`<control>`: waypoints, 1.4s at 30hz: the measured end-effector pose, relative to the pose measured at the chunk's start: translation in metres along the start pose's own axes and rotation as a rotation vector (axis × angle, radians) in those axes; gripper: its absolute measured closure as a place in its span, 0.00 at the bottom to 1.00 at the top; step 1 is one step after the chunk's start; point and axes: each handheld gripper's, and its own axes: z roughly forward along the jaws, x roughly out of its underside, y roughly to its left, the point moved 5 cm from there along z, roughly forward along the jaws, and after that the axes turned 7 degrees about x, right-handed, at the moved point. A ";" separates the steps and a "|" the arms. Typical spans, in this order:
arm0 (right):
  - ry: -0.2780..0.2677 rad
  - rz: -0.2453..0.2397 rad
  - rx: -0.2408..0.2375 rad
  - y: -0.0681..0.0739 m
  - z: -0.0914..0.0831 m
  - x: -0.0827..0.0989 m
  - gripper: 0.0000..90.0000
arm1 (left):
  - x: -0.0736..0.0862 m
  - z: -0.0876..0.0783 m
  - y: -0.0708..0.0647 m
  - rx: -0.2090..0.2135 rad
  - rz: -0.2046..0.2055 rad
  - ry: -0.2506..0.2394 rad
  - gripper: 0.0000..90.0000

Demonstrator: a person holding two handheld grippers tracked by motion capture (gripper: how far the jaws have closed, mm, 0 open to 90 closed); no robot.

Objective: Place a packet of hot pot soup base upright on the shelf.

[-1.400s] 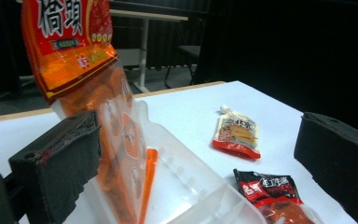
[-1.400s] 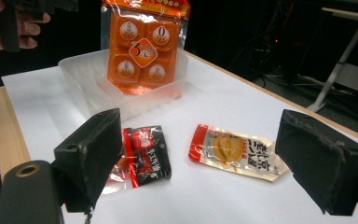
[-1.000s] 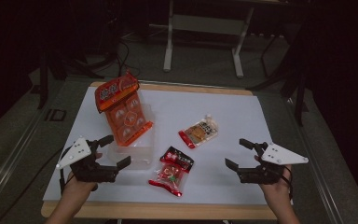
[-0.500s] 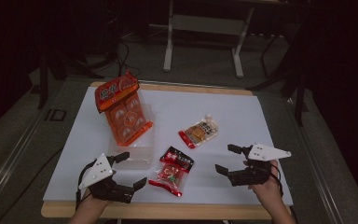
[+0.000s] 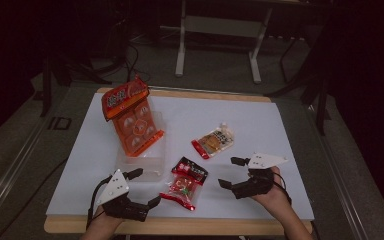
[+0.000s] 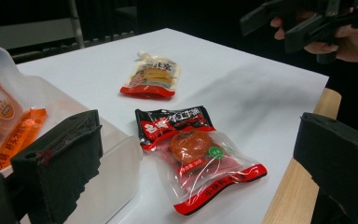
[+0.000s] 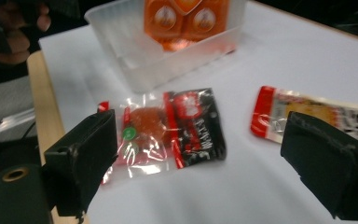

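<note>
A red-and-black snack packet (image 5: 185, 182) with a round orange piece inside lies flat near the table's front edge. My left gripper (image 5: 145, 187) is just left of it, open and angled toward it. My right gripper (image 5: 229, 172) is to its right, open; its jaws have just been opening and hold nothing. In the left gripper view the packet (image 6: 193, 149) lies beyond the two spread jaws. The right gripper view has the packet (image 7: 168, 135) ahead of the left jaw. A yellow pouch (image 5: 212, 141) with a red end lies farther back.
A clear plastic bin (image 5: 152, 165) at the left holds a big orange bag (image 5: 132, 120) that leans out of it. The white tabletop (image 5: 270, 125) ends in a wooden front edge (image 5: 180, 226). Behind the table stands a metal frame (image 5: 217, 45) on a dark floor.
Both hands have come inward and lower toward the red-and-black packet. The left gripper has swung right along the front edge, and the right gripper has slid left.
</note>
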 end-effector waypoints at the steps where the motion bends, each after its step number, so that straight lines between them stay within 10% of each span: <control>1: 0.000 0.000 0.000 0.000 0.000 0.000 0.12 | 0.000 0.000 0.000 0.000 0.000 0.000 0.02; 28: 0.176 -0.042 -0.013 -0.001 0.098 0.021 0.25 | 0.005 0.005 -0.005 0.027 0.015 -0.001 0.02; 42: 0.263 -0.022 -0.013 -0.007 0.121 0.037 0.27 | 0.007 0.007 -0.004 0.035 -0.001 -0.003 0.02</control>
